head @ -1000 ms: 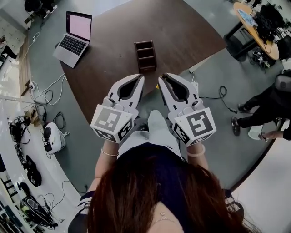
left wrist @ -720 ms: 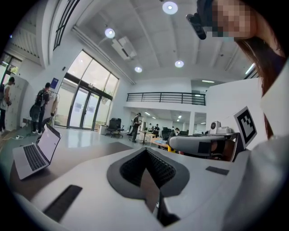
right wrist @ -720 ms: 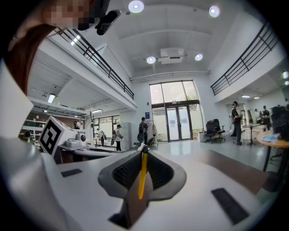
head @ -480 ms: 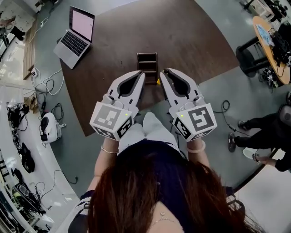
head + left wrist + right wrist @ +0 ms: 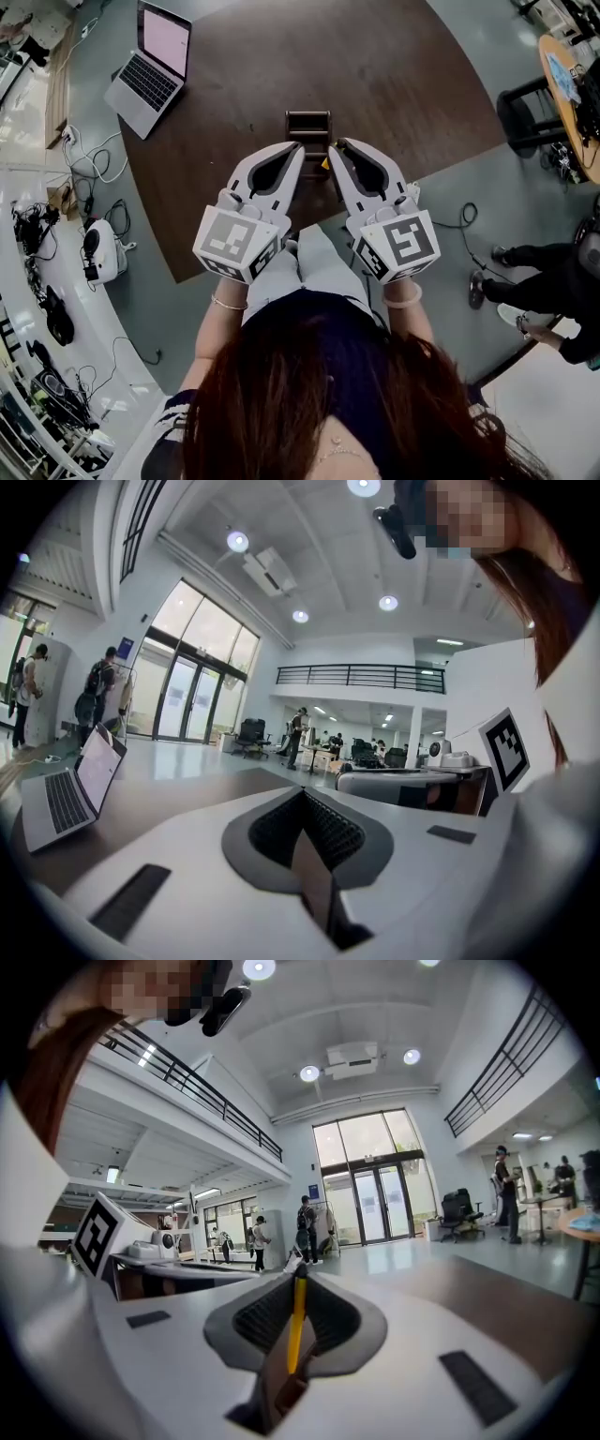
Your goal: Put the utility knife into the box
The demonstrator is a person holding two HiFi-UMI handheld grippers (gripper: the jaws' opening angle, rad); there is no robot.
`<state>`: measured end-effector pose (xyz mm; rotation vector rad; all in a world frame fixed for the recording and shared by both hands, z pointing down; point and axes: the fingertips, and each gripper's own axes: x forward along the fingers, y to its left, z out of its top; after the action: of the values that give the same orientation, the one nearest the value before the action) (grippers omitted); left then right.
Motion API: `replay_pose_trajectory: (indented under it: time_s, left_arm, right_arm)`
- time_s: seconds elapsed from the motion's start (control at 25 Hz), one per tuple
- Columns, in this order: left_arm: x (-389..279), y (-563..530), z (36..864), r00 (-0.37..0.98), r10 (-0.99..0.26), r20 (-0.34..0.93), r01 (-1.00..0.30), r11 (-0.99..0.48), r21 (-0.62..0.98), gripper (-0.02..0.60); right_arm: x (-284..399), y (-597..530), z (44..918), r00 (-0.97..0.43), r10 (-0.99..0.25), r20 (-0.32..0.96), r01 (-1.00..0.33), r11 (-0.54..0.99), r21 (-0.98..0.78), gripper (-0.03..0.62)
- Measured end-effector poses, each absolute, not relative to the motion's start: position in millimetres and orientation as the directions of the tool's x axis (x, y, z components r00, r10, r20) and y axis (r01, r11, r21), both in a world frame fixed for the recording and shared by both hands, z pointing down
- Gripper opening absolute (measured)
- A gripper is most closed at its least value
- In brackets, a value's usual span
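Now the two grippers are found closer to the box (image 5: 307, 124) than a second ago. Their tips are almost at its near end on the table (image 5: 403, 84), so the drop is judged to be close. The right gripper (image 5: 336, 147) is clamped on the utility knife (image 5: 297, 1321), which is seen as a thin yellow strip between the jaws. Its long axis is laid along them and pointed forward toward the box. The left gripper (image 5: 294, 148) is closed, and nothing is seen held in it.
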<state>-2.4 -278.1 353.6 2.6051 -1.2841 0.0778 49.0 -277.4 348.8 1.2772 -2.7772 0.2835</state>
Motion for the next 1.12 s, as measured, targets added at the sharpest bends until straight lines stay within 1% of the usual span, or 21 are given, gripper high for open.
replay_pose_trajectory:
  time_s: [0.24,0.36,0.48,0.76,1.0,1.12]
  left_arm:
    - [-0.1,-284.3,401.7,0.633,-0.756,0.168,-0.771,-0.597,0.222,-0.006]
    - [2.5,-286.9,430.8,0.634,-0.746,0.203,-0.771,-0.588,0.245,-0.006]
    - [4.9,-284.0,451.1,0.645,-0.725,0.242,-0.762,-0.586,0.276,-0.006]
    - [2.3,-282.0,468.7,0.648,-0.713,0.269,-0.759,-0.573,0.310,-0.006]
    - [-2.6,-282.1,471.5,0.642,-0.714,0.280,-0.764,-0.560,0.321,-0.006]
    - [-3.4,-282.5,470.5,0.642,-0.715,0.279,-0.763,-0.561,0.320,-0.006]
  right_arm:
    - [42.2,-289.8,400.7,-0.654,-0.740,0.157,-0.756,0.640,-0.133,0.052]
    - [38.1,-293.8,431.5,-0.647,-0.737,0.193,-0.762,0.636,-0.122,0.052]
    - [35.2,-295.6,457.7,-0.652,-0.732,0.198,-0.758,0.636,-0.147,0.052]
    - [33.3,-300.8,505.8,-0.646,-0.723,0.242,-0.762,0.631,-0.147,0.054]
    - [34.4,-301.5,516.9,-0.662,-0.706,0.251,-0.750,0.625,-0.217,0.054]
    - [37.2,-303.0,515.2,-0.659,-0.711,0.247,-0.752,0.621,-0.221,0.054]
